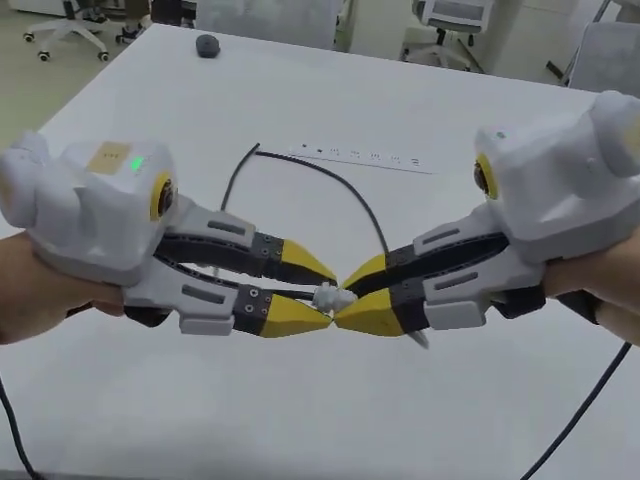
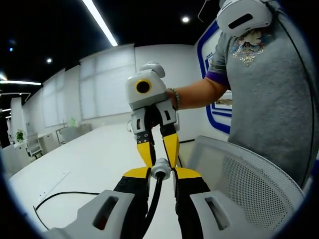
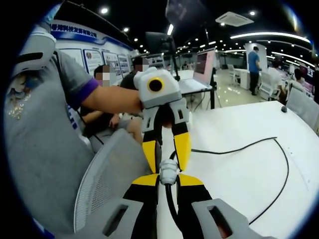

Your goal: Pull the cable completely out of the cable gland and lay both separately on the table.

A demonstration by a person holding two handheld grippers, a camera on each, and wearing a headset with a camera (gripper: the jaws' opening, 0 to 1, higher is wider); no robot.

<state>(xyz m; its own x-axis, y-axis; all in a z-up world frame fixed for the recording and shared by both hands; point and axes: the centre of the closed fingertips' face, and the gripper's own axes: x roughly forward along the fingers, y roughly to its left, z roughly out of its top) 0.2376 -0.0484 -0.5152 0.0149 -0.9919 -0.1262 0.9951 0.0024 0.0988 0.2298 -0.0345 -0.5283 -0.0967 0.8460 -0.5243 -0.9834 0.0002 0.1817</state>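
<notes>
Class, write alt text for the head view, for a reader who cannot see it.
The left gripper and the right gripper meet tip to tip above a white table, their yellow-tipped jaws pinching a small white cable gland between them. A black cable curves across the table behind them, disappearing behind the right gripper.

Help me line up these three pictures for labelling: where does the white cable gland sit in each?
Head view: cable gland at picture centre, between facing yellow fingertips.
Left gripper view: cable gland low centre, at its own jaws' tips.
Right gripper view: cable gland low centre, at its own jaws' tips.
Shared landmark: the black cable curving over the white table.
</notes>
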